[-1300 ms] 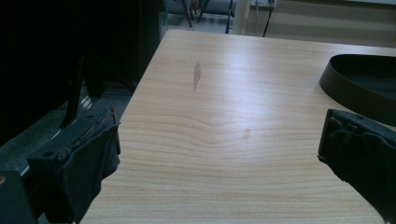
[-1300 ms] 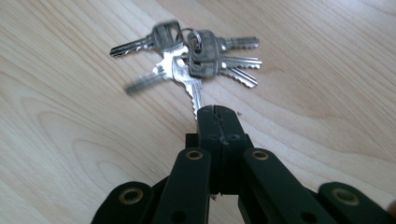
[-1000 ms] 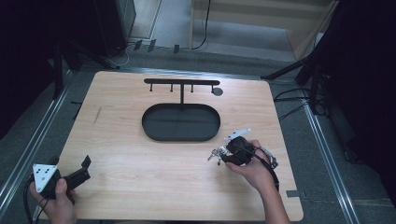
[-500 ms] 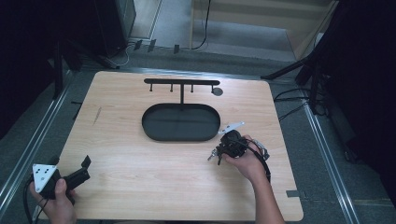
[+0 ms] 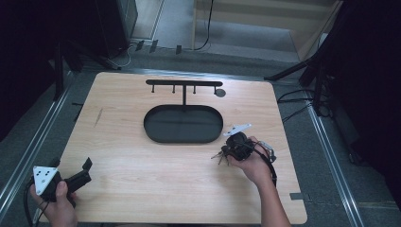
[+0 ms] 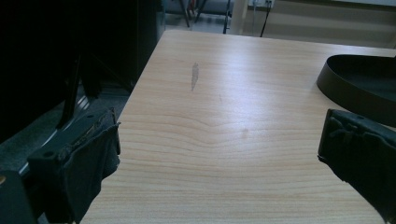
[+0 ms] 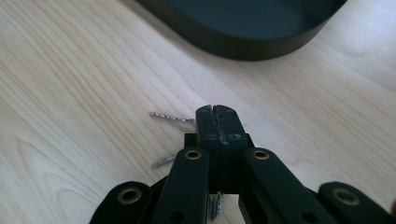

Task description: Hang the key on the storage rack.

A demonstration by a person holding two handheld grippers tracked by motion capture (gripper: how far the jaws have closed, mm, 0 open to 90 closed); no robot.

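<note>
Keys [image 5: 220,156]: small bunch of thin silver metal blades, serrated edges, lying on the wooden table [image 5: 142,179] right of centre, just near of the tray's right end. In the right gripper view three blades [image 7: 171,116] show, fanning out left and below the jaw tips; exact count of the bunch can't be told.

Right gripper [image 7: 218,112]: jaws pressed together, no gap, tips right at the keys. Whether they pinch a key or ring can't be told, contact is hidden under the jaws. Right hand [image 5: 255,165] holds it from the near side.

One black oval tray [image 5: 183,124], mid-table. One black hook rack [image 5: 183,83] on a post at its far edge, four pegs.

Left gripper [image 6: 219,149]: jaws wide apart, nothing between, over the near left corner, well apart from keys and tray.
</note>
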